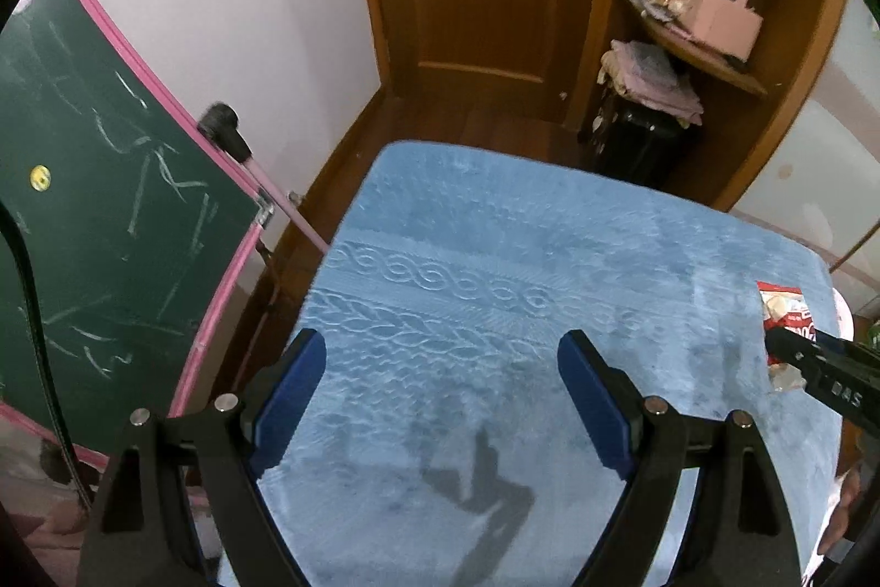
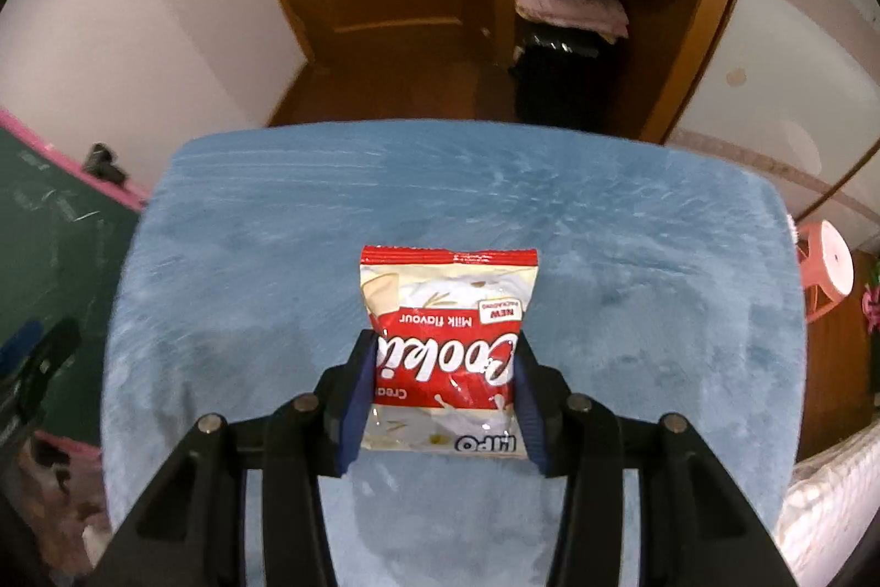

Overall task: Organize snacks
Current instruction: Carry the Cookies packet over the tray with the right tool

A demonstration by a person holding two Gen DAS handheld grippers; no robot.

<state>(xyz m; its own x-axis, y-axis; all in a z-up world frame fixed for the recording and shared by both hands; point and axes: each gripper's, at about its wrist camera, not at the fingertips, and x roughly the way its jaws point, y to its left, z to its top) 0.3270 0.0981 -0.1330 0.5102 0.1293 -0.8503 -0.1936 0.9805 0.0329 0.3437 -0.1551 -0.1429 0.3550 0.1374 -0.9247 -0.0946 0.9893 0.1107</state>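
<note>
- Cookie packet (image 2: 448, 345): red and cream, upside down to the right wrist camera; reads "Cookie", "Milk flavour", "NEW".
- Right hand-held gripper (image 2: 445, 394): blue pads clamped on the packet's sides, above the blue-covered worktop (image 2: 660, 312).
- Left hand-held gripper (image 1: 443, 389): jaws wide apart, empty; packet at its 3 o'clock.
- Green chalkboard (image 1: 110, 202) at 9 o'clock.

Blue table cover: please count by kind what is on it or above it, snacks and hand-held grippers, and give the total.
Cookie packet, red and white, clamped in the right hand-held gripper: 1
Hand-held grippers, the right one plus the left hand-held gripper, wide open with nothing between: 2
Total: 3
No other snack shows on the blue table cover.
</note>
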